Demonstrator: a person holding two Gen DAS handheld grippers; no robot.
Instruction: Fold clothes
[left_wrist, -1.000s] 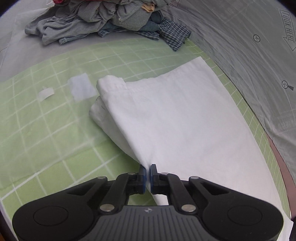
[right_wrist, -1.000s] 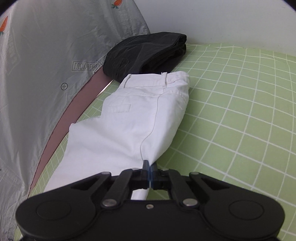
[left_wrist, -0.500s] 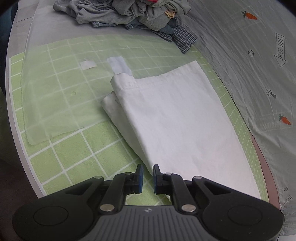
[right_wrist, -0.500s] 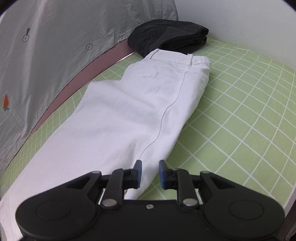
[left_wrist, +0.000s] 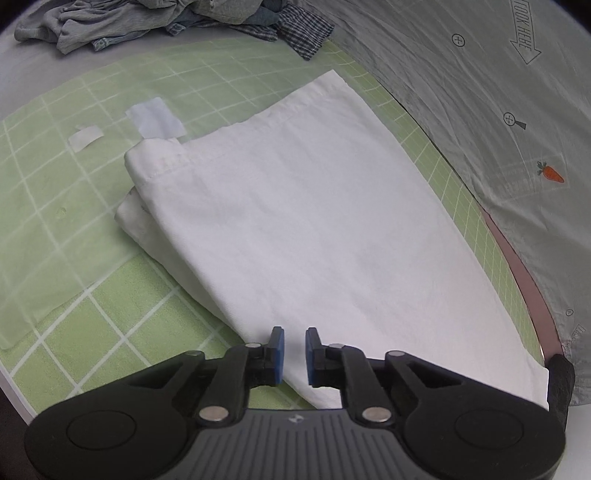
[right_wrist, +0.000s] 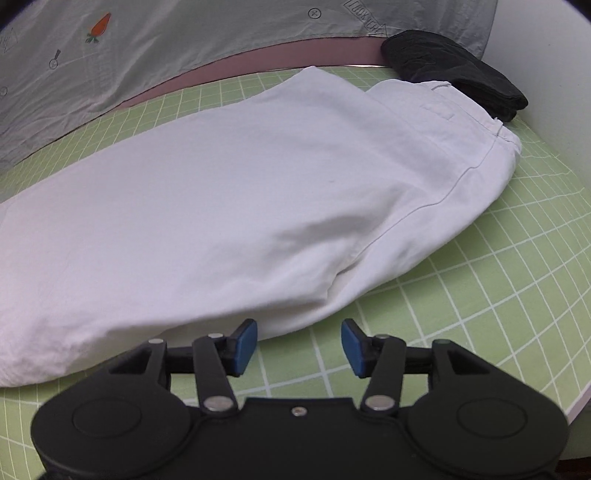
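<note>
1. White trousers (left_wrist: 295, 221) lay folded lengthwise on the green grid mat (left_wrist: 92, 332).
2. Left claw (left_wrist: 293, 356) stood slightly parted over the fabric edge, gripping nothing.
3. Right claw (right_wrist: 298, 347) was opening, empty.

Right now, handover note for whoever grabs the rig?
Left gripper: jaws slightly apart over the near edge of the white trousers, gripping nothing.
Right gripper: jaws opening, empty, over the green mat beside the trousers.
Done: trousers lie flat, folded lengthwise, legs stacked; black garment sits folded past the waistband.
Left: probably fold the trousers across, then the clothes pile.
</note>
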